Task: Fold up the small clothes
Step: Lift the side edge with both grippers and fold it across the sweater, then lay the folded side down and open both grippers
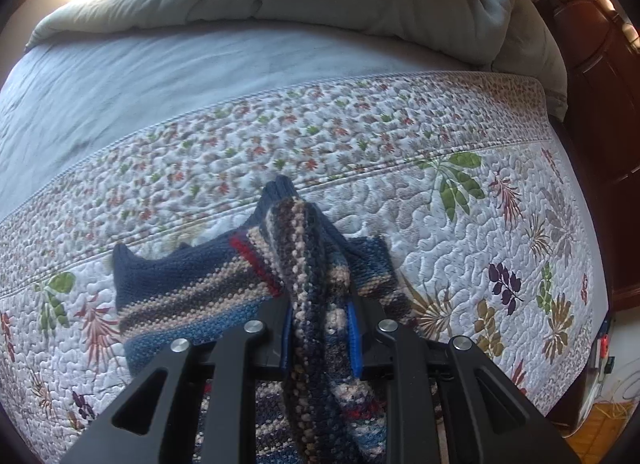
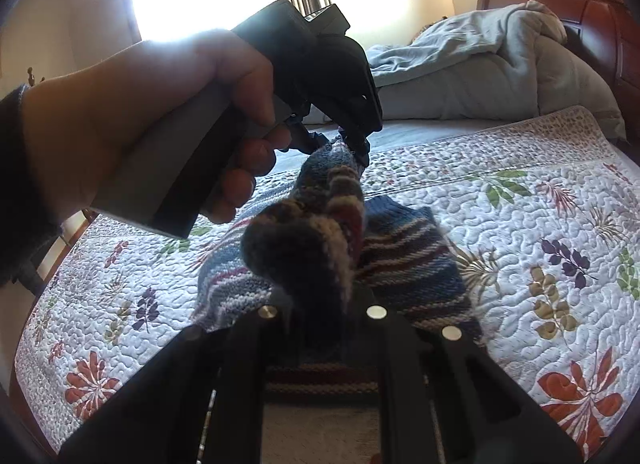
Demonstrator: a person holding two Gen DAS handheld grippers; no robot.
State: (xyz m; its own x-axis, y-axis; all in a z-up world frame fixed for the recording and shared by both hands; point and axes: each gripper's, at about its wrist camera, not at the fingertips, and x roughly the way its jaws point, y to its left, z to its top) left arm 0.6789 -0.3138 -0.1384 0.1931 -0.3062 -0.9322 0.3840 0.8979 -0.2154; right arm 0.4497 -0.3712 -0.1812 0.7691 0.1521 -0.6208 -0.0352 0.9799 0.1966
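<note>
Both the left gripper (image 1: 322, 328) and right gripper (image 2: 320, 304) pinch the striped knitted garment (image 1: 192, 288), seemingly a small sweater, above the floral quilt (image 1: 460, 232).

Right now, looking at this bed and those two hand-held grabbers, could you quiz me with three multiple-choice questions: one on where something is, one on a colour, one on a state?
1. Where does the striped knitted garment partly rest?
A. on the floral quilt
B. on the wooden headboard
C. on the floor

2. What colour are the pads on the left gripper?
A. yellow
B. blue
C. white

3. How do the two grippers stand with the garment?
A. both open above it
B. only the left one holds it
C. both shut on its cloth

Answers:
1. A: its spread part lies on the floral quilt, the rest lifted.
2. B: blue strips flank the pinched knit in the left wrist view.
3. C: the right gripper clamps a bunched fold, and the left one pinches another.
</note>
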